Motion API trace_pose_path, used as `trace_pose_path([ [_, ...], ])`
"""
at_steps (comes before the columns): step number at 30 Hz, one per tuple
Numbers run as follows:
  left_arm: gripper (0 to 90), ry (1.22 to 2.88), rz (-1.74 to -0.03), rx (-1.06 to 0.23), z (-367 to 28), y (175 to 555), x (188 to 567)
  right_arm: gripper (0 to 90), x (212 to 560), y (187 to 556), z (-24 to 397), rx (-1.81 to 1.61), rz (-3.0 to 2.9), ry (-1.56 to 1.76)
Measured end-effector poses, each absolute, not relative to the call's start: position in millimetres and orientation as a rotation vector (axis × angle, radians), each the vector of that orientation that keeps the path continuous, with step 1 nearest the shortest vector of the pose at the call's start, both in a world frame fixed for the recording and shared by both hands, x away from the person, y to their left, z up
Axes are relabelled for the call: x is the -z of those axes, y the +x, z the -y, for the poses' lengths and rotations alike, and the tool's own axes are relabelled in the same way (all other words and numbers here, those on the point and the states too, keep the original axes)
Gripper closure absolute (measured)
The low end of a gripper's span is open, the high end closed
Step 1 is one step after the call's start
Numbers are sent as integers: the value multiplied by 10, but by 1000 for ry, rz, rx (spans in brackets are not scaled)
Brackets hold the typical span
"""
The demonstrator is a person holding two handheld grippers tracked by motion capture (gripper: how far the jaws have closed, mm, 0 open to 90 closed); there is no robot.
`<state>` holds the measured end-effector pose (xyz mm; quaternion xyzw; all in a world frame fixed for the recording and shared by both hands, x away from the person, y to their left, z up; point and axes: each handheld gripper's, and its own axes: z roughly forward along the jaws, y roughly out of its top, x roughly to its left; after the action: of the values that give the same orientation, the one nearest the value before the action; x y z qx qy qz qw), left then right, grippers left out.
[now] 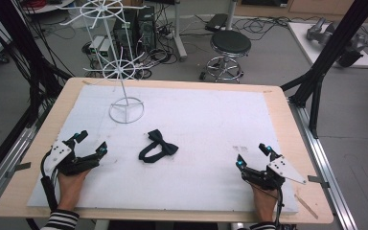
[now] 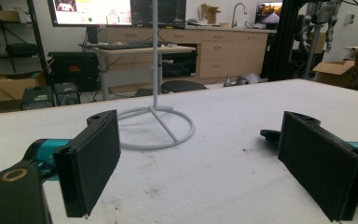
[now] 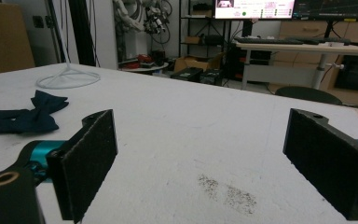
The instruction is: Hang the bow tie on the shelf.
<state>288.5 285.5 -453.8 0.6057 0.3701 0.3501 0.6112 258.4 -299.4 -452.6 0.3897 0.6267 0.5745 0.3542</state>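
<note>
A dark bow tie (image 1: 157,146) lies flat near the middle of the white mat (image 1: 211,120); it also lies at the left of the right gripper view (image 3: 21,116). A white wire rack stands at the back left on a ring base (image 1: 126,110), seen close ahead in the left gripper view (image 2: 156,128). My left gripper (image 1: 91,143) rests at the front left, open, nothing between its pads (image 2: 91,163). My right gripper (image 1: 253,156) rests at the front right, open and empty, its pads (image 3: 86,161) wide apart.
The wooden table edge (image 1: 287,124) frames the mat. A dark smudge (image 3: 228,191) marks the mat ahead of the right gripper. Behind the table stand a black stool (image 1: 230,45) and black frame posts (image 1: 316,81).
</note>
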Motion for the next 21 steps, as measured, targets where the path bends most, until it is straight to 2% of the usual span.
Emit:
trace_pose_path([
  [12, 136, 1487, -876, -781, -2814, 2928, 4488, 89, 4526, 2588, 2994, -1484, -1620, 1004],
  [21, 136, 1555, -841, -749, -2697, 2985, 4262, 88, 4526, 2585, 2994, -1486, -1620, 1006],
])
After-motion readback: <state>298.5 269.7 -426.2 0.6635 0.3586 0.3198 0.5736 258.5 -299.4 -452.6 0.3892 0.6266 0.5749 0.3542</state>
